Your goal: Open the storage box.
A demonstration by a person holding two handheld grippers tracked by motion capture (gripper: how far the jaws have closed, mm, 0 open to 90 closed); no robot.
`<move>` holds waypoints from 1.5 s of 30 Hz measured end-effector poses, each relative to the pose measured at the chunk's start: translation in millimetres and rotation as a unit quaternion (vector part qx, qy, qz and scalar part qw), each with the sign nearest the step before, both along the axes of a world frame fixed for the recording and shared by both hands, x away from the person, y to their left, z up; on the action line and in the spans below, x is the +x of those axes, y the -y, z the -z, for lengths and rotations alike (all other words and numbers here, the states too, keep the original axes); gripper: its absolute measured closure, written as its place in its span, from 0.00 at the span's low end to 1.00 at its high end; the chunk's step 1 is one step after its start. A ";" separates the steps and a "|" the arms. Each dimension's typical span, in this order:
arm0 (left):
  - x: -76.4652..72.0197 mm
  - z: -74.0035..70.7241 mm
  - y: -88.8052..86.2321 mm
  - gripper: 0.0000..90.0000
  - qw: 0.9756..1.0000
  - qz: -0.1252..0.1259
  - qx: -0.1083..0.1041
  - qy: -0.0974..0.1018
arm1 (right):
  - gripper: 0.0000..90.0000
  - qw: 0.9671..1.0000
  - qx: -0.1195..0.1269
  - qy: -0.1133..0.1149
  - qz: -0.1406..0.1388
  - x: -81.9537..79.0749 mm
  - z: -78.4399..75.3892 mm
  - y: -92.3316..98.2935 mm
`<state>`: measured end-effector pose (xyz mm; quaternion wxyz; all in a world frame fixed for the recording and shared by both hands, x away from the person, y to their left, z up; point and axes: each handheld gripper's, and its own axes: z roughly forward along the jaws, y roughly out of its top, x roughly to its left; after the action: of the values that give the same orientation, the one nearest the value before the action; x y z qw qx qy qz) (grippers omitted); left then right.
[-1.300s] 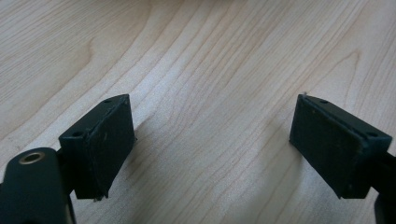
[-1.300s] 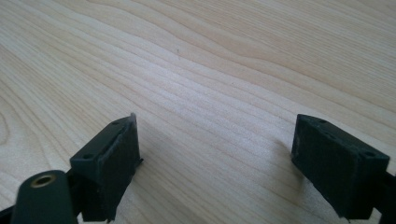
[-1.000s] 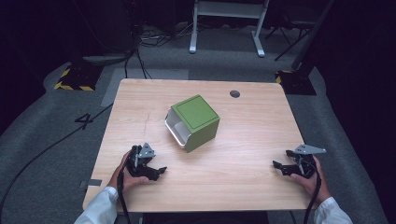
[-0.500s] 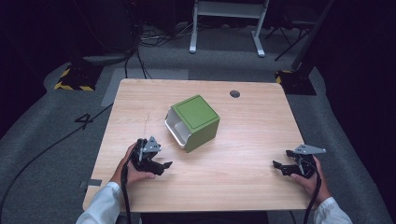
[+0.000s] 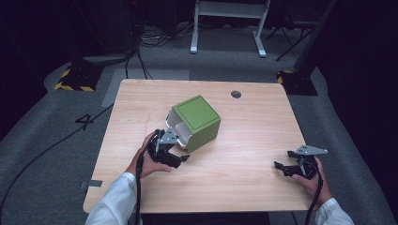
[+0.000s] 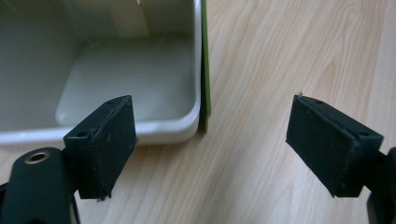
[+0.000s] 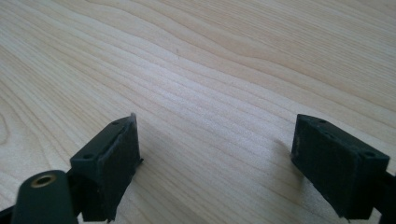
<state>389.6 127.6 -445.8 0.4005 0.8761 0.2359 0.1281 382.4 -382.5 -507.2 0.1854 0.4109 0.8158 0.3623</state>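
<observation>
High view: green box (image 5: 196, 123) lies on its side near the centre of the wooden table (image 5: 244, 126), white open interior facing the left gripper (image 5: 176, 157), whose jaws are spread wide just beside the rim. Right gripper (image 5: 285, 168), jaws likewise wide, rests well apart near the table's right edge.

A green box (image 5: 197, 121) with a white inner lining is seen lying on its side near the middle of the table (image 5: 244, 140), turned at an angle to the edges. Its open mouth is faced toward the near left, and the pale interior (image 6: 116, 79) is seen to be empty.
</observation>
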 end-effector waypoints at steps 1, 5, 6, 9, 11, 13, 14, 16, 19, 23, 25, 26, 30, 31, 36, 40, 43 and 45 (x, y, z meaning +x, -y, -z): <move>1.1 -0.6 2.0 0.18 1.000 0.001 0.001 -0.001 | 0.17 1.000 0.000 0.000 0.000 0.0 0.0 0.0; 4.7 -3.3 12.5 0.18 1.000 0.017 -0.005 0.002 | 0.17 1.000 0.000 0.000 0.000 0.0 0.0 0.0; 5.2 -3.8 14.9 0.18 1.000 0.021 -0.004 0.003 | 0.17 1.000 0.000 0.000 0.000 0.0 0.0 0.0; 8.3 -2.6 20.1 0.18 0.999 0.032 0.000 -0.001 | 0.17 1.000 0.000 0.000 0.000 0.0 0.0 0.0; 11.8 0.4 21.8 0.18 0.999 0.035 0.002 -0.003 | 0.17 1.000 0.000 0.000 0.000 0.0 0.0 0.0; 14.7 4.1 23.0 0.18 0.999 0.036 0.000 -0.008 | 0.17 1.000 0.000 0.000 0.000 0.0 0.0 0.1; 16.1 5.7 23.7 0.18 0.999 0.039 0.006 -0.011 | 0.17 1.000 0.000 0.000 0.000 0.0 0.0 0.0; 18.3 9.2 24.9 0.18 0.999 0.043 0.013 -0.014 | 0.17 1.000 0.000 0.000 0.000 0.0 0.0 0.0; 21.0 15.6 25.2 0.18 0.998 0.046 0.026 -0.024 | 0.17 1.000 0.000 0.000 0.000 0.0 0.0 0.0; 21.7 18.3 23.7 0.18 0.998 0.048 0.032 -0.022 | 0.17 1.000 0.000 0.000 0.000 0.0 0.0 0.0; 21.4 18.1 23.1 0.18 0.998 0.047 0.034 -0.023 | 0.17 1.000 0.000 0.000 0.000 0.0 0.0 0.0; 21.1 17.9 22.9 0.21 0.998 0.046 0.039 -0.021 | 0.17 1.000 0.000 0.000 0.000 0.0 0.0 0.0; 21.2 18.8 16.3 0.30 0.998 0.038 0.055 -0.023 | 0.17 1.000 0.000 0.000 0.000 -0.1 0.0 0.0; 21.2 18.8 16.3 0.31 0.998 0.038 0.055 -0.023 | 0.17 1.000 0.000 0.000 0.000 -0.1 0.0 0.0; 18.1 21.7 9.6 0.40 0.996 0.023 0.084 -0.013 | 0.17 1.000 -0.001 0.001 0.000 -0.1 0.0 0.3; 14.0 20.7 0.9 0.57 0.997 0.013 0.081 -0.012 | 0.17 1.000 -0.001 0.002 0.000 -0.3 0.1 0.5; 10.1 22.5 -5.3 0.67 0.996 0.017 0.086 -0.014 | 0.17 1.000 -0.001 0.002 0.000 -0.4 0.1 0.6; 9.3 22.8 -6.4 0.74 0.996 0.016 0.087 -0.012 | 0.17 1.000 -0.001 0.002 0.000 -0.4 0.1 0.5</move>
<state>398.9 134.0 -468.6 0.3222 0.9126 0.2151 0.1311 382.0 -383.0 -507.3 0.1871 0.4102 0.8158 0.3621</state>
